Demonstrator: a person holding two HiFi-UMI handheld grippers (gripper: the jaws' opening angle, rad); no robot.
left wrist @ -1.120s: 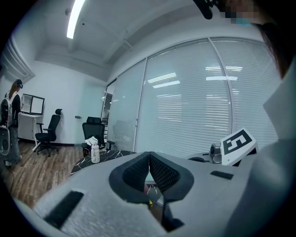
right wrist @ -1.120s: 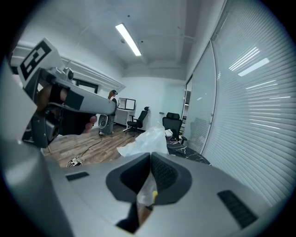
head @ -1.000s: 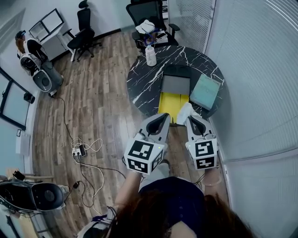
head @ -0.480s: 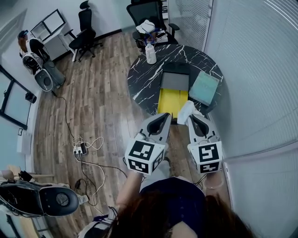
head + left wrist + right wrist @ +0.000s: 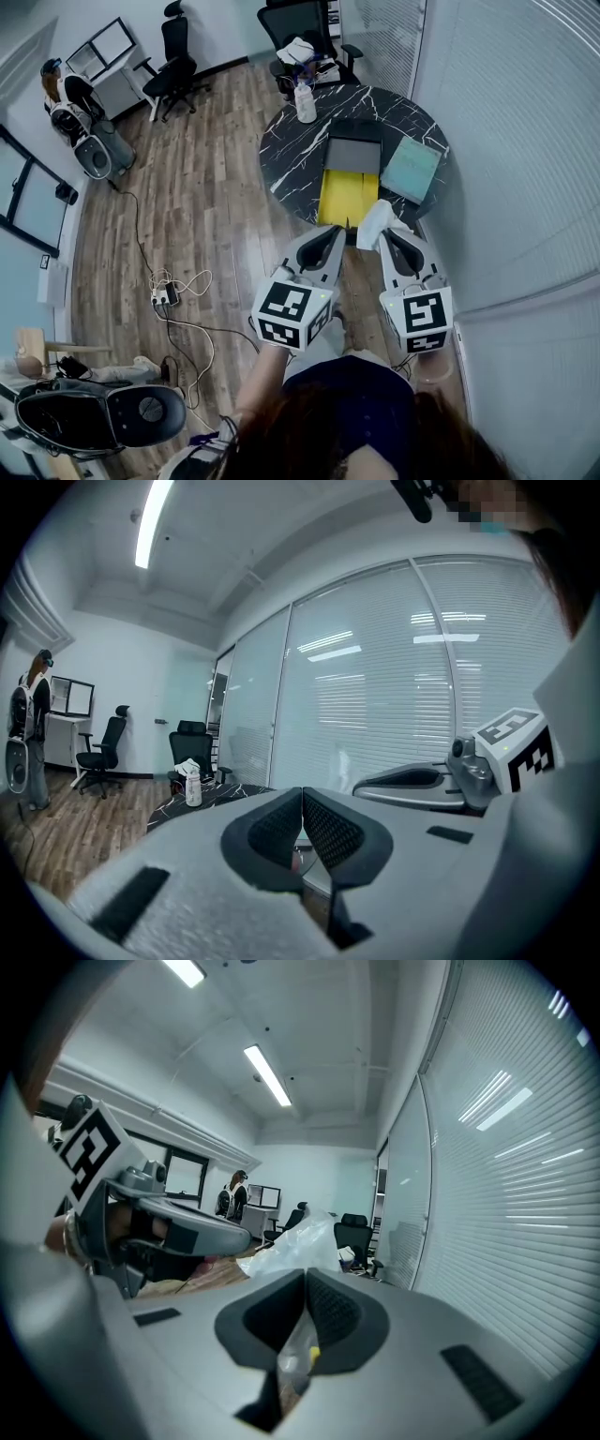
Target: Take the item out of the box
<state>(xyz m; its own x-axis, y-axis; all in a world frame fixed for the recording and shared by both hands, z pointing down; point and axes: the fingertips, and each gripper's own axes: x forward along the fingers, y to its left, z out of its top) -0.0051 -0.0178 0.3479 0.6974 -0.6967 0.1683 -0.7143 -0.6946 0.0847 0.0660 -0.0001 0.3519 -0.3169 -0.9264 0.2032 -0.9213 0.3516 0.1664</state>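
On the round black marble table point(image 5: 300, 150) lies an open box point(image 5: 352, 157) with a grey inside and a yellow flap point(image 5: 345, 195) hanging toward me. My right gripper point(image 5: 386, 234) is shut on a clear plastic bag point(image 5: 375, 223), held off the table's near edge, just in front of the flap. In the right gripper view the bag point(image 5: 298, 1237) sticks out beyond the closed right gripper point(image 5: 306, 1275). My left gripper point(image 5: 334, 232) hovers beside it, to the left. Its jaws meet in the left gripper view, left gripper point(image 5: 302, 795), with nothing between them.
A pale green flat lid point(image 5: 412, 170) lies right of the box. A white bottle point(image 5: 305, 101) stands at the table's far edge, with an office chair point(image 5: 298, 33) behind it. A glass wall with blinds point(image 5: 525, 141) runs along the right. Cables and a power strip point(image 5: 161, 296) lie on the wood floor.
The right gripper has drawn back a little toward me with the bag, which now hangs slightly farther from the yellow flap. The left gripper has hardly moved.
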